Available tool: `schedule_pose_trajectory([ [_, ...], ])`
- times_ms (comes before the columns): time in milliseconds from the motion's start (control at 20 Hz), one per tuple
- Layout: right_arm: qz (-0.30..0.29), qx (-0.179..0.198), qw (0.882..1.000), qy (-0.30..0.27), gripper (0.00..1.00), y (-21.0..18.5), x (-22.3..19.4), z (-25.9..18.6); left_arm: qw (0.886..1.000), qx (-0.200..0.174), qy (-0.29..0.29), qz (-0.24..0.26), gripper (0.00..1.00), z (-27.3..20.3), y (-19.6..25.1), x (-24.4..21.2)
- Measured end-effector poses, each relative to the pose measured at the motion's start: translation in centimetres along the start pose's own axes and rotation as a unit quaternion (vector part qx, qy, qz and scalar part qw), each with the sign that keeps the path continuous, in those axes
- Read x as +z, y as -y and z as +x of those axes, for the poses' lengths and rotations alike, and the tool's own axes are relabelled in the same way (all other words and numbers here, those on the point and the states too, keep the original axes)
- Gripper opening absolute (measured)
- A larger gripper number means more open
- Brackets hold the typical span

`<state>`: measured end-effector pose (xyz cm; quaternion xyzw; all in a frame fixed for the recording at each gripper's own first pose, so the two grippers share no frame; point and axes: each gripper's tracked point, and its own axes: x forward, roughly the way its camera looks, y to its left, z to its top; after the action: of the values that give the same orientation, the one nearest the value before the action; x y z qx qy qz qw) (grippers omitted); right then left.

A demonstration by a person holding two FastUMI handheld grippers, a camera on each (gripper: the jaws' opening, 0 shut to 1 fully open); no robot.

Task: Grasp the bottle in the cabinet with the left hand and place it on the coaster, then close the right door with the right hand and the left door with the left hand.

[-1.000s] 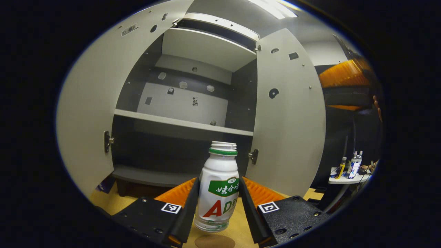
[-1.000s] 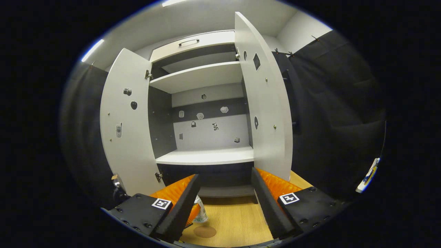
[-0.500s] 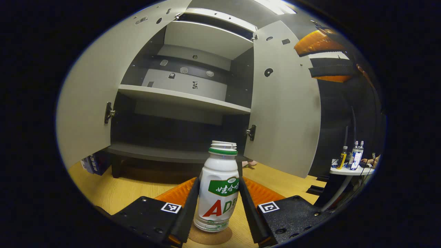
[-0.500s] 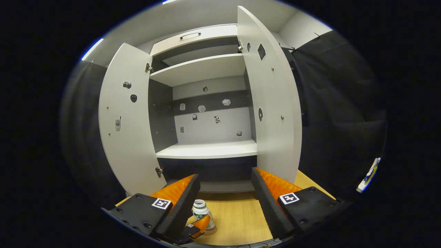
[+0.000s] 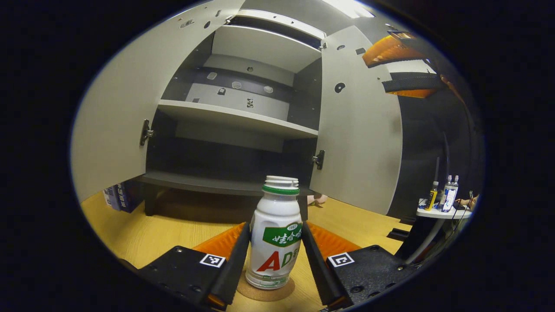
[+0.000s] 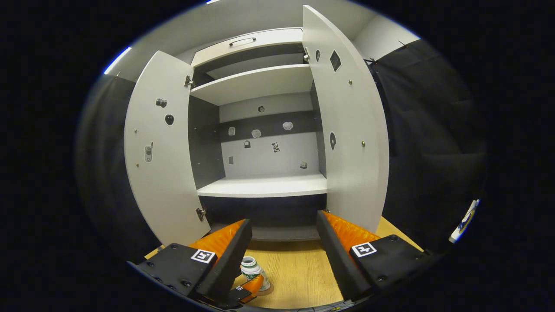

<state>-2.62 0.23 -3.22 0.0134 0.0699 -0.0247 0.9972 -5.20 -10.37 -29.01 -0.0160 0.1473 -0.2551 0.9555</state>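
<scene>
While my left gripper (image 5: 275,260) pinches the white green-capped plastic bottle (image 5: 276,242) upright on the round cork coaster (image 5: 265,293), my right gripper (image 6: 282,255) hangs open; both white cabinet doors (image 6: 161,147) stand open.

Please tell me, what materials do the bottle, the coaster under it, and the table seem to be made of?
Bottle: likely white opaque plastic, smooth with a slight sheen.
Coaster: probably cork or wood, matte brown disc.
Table: wood or wood-look laminate, with faint grain lines.
</scene>
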Motion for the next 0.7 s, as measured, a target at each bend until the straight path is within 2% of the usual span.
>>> schedule_pose_trajectory([
  [300, 0.003, -0.001, 1.000, -0.006, 0.99, 0.2, -0.3, 0.3, 1.000, -0.005, -0.020, 0.002, 0.74, -1.1, -0.1, -0.1],
  [350, 0.002, -0.001, 1.000, -0.006, 0.99, 0.1, -0.3, 0.4, 1.000, -0.003, -0.026, 0.000, 0.71, -1.2, -0.1, -0.2],
  [400, 0.002, 0.000, 1.000, -0.006, 0.99, 0.1, -0.4, 0.3, 1.000, -0.001, -0.031, -0.001, 0.83, -1.2, -0.2, -0.3],
  [550, 0.001, -0.001, 1.000, -0.006, 0.98, 0.2, -0.3, 0.3, 0.999, 0.001, -0.033, -0.017, 0.88, -1.5, -0.2, 0.7],
  [700, 0.001, -0.004, 1.000, -0.008, 0.99, 0.4, -0.3, 0.2, 1.000, 0.006, -0.006, -0.028, 0.90, -1.8, -0.5, 4.3],
])
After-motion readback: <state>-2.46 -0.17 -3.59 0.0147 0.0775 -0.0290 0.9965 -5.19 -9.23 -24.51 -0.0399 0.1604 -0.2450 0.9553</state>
